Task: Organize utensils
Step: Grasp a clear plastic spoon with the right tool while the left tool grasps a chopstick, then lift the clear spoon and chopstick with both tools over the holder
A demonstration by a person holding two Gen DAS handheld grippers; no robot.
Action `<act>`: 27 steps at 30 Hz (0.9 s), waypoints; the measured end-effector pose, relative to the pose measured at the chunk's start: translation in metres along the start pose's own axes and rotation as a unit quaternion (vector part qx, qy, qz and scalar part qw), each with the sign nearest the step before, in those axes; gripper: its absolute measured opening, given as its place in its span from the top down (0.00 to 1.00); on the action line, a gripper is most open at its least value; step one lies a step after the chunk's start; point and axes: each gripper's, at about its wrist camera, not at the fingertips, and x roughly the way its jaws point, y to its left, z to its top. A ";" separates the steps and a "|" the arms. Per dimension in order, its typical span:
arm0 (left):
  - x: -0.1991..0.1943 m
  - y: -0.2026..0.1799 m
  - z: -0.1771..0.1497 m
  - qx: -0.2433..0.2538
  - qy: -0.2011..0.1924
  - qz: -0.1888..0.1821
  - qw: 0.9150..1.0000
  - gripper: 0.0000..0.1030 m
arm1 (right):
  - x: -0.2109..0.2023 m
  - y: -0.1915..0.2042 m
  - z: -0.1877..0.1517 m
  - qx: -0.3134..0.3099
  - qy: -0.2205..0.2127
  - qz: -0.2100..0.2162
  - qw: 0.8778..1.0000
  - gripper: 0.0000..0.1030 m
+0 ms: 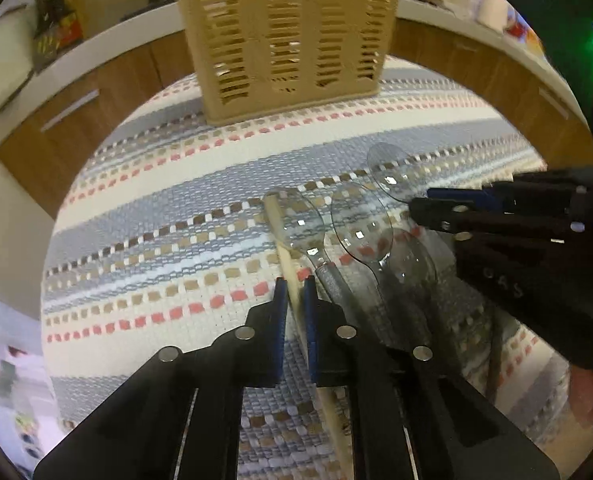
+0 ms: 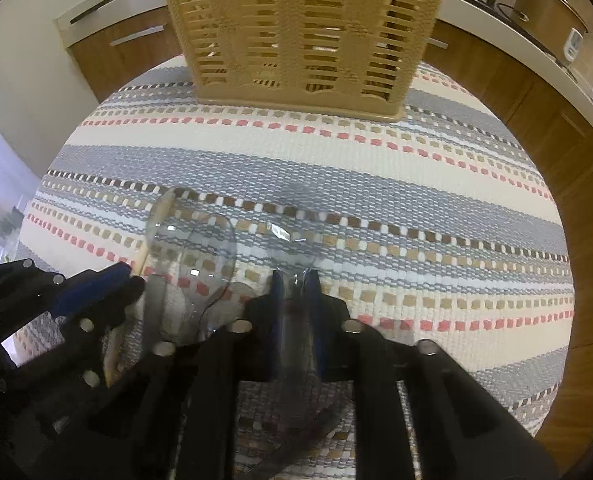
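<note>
Right gripper (image 1: 418, 200) body, left wrist view: raised letters on the black housing, seemingly "GAS" or "OAS"; the blur leaves the first letter unsure.
Packets on the counter (image 1: 58, 20), left wrist view: red and yellow print, too blurred to read.
Small white device on the counter (image 2: 572, 46), right wrist view: display face too small to read.

Basket (image 1: 288, 36) top cut off by frame edge; counter items (image 1: 56, 24) too blurred to ID.

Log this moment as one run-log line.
left gripper: shut on wooden stick | right gripper: shut on clear spoon | basket: upright
</note>
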 end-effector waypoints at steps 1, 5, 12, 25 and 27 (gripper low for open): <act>-0.002 0.005 -0.001 -0.010 -0.001 -0.004 1.000 0.96 | -0.001 -0.004 -0.001 0.008 -0.002 -0.002 1.000 0.91; -0.013 0.035 -0.006 -0.063 -0.016 -0.004 0.998 0.96 | -0.009 -0.023 -0.001 0.044 -0.011 -0.005 0.999 0.91; -0.017 0.072 -0.013 -0.114 -0.006 -0.016 0.993 0.95 | -0.001 -0.034 0.000 0.070 0.007 0.001 0.998 0.91; -0.014 0.114 -0.003 -0.142 0.025 -0.040 0.989 0.87 | 0.003 -0.033 0.004 0.069 0.021 0.014 0.997 0.90; -0.010 0.115 0.009 -0.134 0.034 -0.057 0.989 0.81 | 0.004 -0.034 0.006 0.066 0.031 0.023 0.997 0.90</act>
